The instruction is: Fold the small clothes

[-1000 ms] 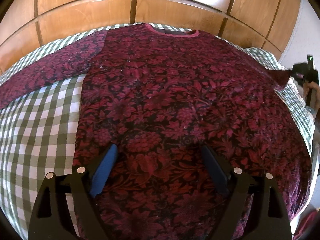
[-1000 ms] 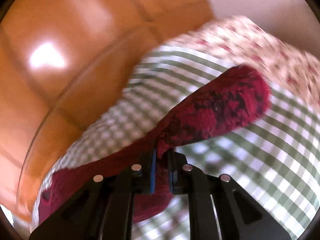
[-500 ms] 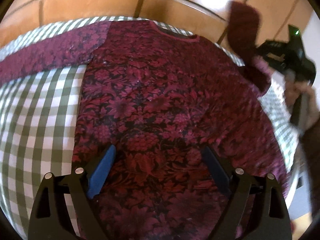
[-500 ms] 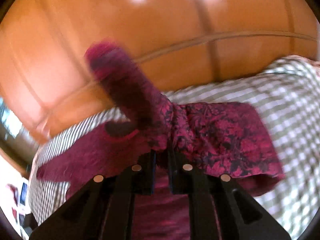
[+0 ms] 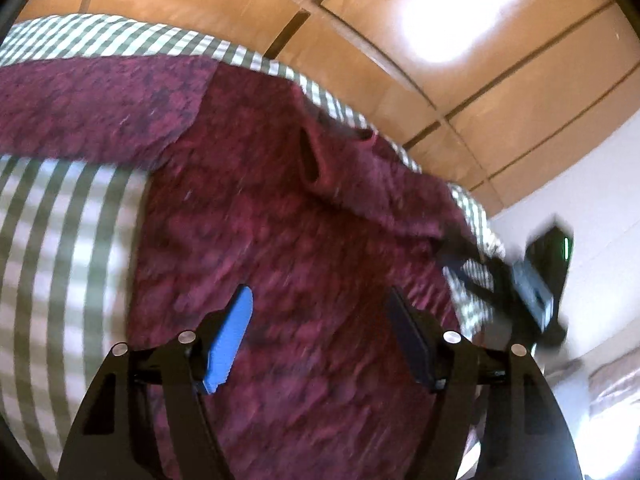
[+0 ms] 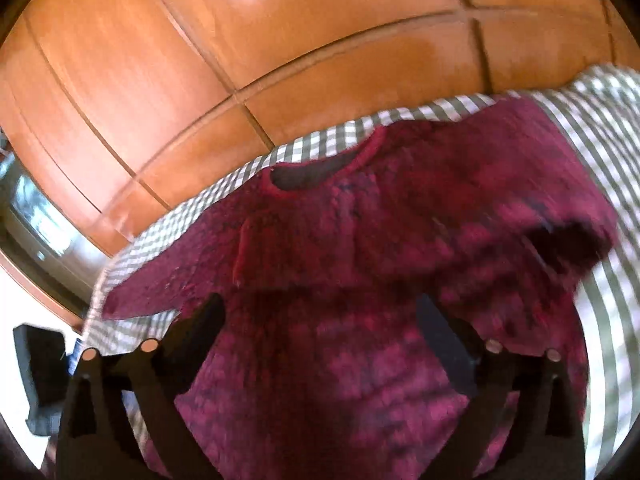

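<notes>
My left hand-held gripper (image 5: 320, 340) and right hand-held gripper (image 6: 320, 332) hover spread above the maroon floral top (image 5: 312, 240), one sleeve (image 6: 460, 216) folded across, on the checked bed (image 5: 60, 260).

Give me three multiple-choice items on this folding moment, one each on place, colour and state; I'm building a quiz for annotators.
1. Where does the folded right sleeve lie?
A. on the shirt's chest
B. on the floor
C. in a tool

2. What colours is the checked sheet?
A. blue and yellow
B. green and white
C. plain black

3. How is the right tool?
A. shut on cloth
B. open, holding nothing
C. out of view

Key: 1 A, the sleeve rests across the maroon shirt. 2 B, green and white checks show. 3 B, its fingers stand apart.
</notes>
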`<state>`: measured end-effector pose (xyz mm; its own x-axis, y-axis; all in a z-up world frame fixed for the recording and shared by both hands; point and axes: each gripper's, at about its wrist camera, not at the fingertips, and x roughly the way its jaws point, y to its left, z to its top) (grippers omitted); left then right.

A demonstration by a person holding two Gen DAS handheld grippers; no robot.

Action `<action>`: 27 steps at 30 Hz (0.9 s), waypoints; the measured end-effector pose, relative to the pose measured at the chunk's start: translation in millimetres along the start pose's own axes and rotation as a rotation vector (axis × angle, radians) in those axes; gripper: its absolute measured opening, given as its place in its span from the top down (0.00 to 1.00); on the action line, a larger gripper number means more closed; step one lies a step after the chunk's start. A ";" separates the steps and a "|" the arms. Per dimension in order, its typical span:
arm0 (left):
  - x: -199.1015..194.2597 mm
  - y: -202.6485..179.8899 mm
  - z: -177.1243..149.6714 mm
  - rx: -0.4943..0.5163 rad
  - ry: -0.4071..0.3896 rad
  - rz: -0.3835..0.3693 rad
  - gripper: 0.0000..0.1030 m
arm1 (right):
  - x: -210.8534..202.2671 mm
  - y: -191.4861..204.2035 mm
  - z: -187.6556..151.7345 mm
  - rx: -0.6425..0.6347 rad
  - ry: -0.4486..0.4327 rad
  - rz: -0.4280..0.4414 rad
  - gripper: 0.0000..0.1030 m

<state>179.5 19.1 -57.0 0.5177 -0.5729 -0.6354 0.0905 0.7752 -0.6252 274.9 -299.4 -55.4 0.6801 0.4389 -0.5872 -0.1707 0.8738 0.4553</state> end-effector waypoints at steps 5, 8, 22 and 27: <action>44.5 -16.0 40.4 -0.021 0.037 -0.009 0.33 | -37.5 -58.0 -11.4 0.214 -0.055 0.071 0.02; 72.8 -23.3 58.7 -0.041 0.063 0.003 0.42 | -50.3 -92.8 -11.5 0.355 -0.104 0.134 0.02; 79.0 -3.7 97.4 -0.140 -0.051 0.097 1.00 | -41.0 -175.9 -5.9 0.823 -0.289 0.376 0.02; 35.9 21.7 96.9 -0.114 -0.125 0.153 1.00 | -33.1 -176.2 -0.5 0.817 -0.269 0.380 0.02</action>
<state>282.4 41.1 -49.5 0.6197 -0.4085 -0.6701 -0.0896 0.8114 -0.5776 282.1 -467.7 -116.5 0.8409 0.5123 -0.1746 0.0683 0.2196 0.9732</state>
